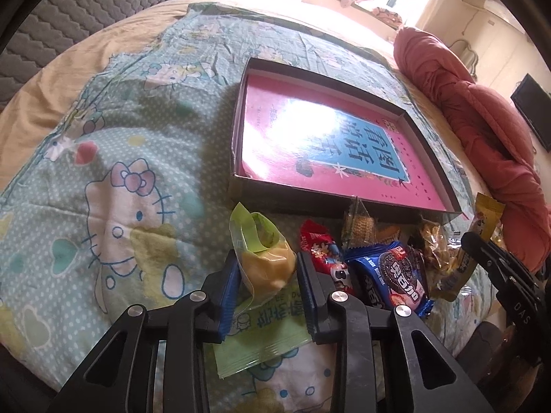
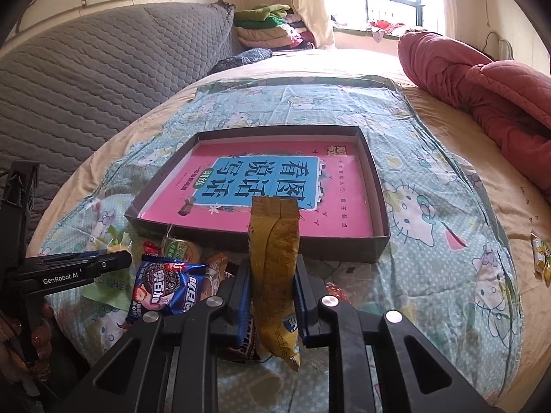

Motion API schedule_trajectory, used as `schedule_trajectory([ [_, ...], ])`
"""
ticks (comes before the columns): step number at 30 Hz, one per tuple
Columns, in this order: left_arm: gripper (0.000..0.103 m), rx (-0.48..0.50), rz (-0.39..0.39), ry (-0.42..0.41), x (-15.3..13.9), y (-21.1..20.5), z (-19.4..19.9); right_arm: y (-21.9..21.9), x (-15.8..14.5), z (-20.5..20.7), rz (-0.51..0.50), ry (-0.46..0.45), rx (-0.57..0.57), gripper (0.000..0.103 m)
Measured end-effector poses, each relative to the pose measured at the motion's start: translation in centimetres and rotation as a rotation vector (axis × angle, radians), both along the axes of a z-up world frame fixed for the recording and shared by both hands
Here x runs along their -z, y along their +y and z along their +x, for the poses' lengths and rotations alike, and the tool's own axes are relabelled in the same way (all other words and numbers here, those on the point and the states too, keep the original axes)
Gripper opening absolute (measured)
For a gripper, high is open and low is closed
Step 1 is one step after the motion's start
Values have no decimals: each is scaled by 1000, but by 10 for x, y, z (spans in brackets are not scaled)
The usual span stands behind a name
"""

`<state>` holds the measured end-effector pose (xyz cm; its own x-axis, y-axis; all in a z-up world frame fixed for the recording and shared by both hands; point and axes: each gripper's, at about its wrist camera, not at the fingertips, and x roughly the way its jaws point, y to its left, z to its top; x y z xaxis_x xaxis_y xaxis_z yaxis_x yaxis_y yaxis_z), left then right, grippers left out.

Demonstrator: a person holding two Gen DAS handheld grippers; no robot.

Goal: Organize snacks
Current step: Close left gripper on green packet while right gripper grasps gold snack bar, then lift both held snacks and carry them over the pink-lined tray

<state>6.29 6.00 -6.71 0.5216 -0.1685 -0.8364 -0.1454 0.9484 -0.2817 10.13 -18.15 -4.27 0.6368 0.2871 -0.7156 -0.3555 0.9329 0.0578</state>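
Two grippers, each closed on one snack, both just near side of shallow box (image 2: 378,206) w/ pink book (image 2: 261,186) flat inside. Left gripper (image 1: 267,272): blue pads pressing both sides of clear-wrapped yellow pastry (image 1: 265,265), green-printed wrapper top sticking up towards box. Right gripper (image 2: 272,285): pads clamped on yellow-brown packet (image 2: 275,251), held upright, crimped top edge overlapping near wall of box in right wrist view; lower end hanging past pads. No earlier look given, so only state as seen: both gripping.

Rest of snack pile also on near side of box, on cartoon-cat bedspread (image 1: 113,172): blue cookie pack (image 2: 165,282) just left of right gripper, red packet (image 1: 320,251) touching its left side in left wrist view, clear-wrapped biscuit (image 1: 360,227) up against near wall of box, flat pale-green sachet (image 1: 261,337) lying under left gripper. More brownish wrappers between cookie pack and right gripper, too crumpled to name. One small yellow-green snack (image 2: 540,258) well apart from box, far right on tan sheet. Nothing but book inside box.

Beyond box, far side: red quilt (image 2: 482,79) bunched at right, grey quilted cover (image 2: 86,79) at left, folded stack of clothes (image 2: 268,24) by window. Left gripper's side seen in right wrist view at far left, level w/ near wall of box.
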Motion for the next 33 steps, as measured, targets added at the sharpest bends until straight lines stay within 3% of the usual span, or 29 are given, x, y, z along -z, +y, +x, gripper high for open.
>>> schedule_trajectory([
  [20, 34, -12, 24, -109, -37, 4, -14, 0, -24, -8, 63, -68, -20, 22],
  [33, 34, -25, 13, -169, -59, -1, 7, -8, -40, 1, 149, -101, -15, 22],
])
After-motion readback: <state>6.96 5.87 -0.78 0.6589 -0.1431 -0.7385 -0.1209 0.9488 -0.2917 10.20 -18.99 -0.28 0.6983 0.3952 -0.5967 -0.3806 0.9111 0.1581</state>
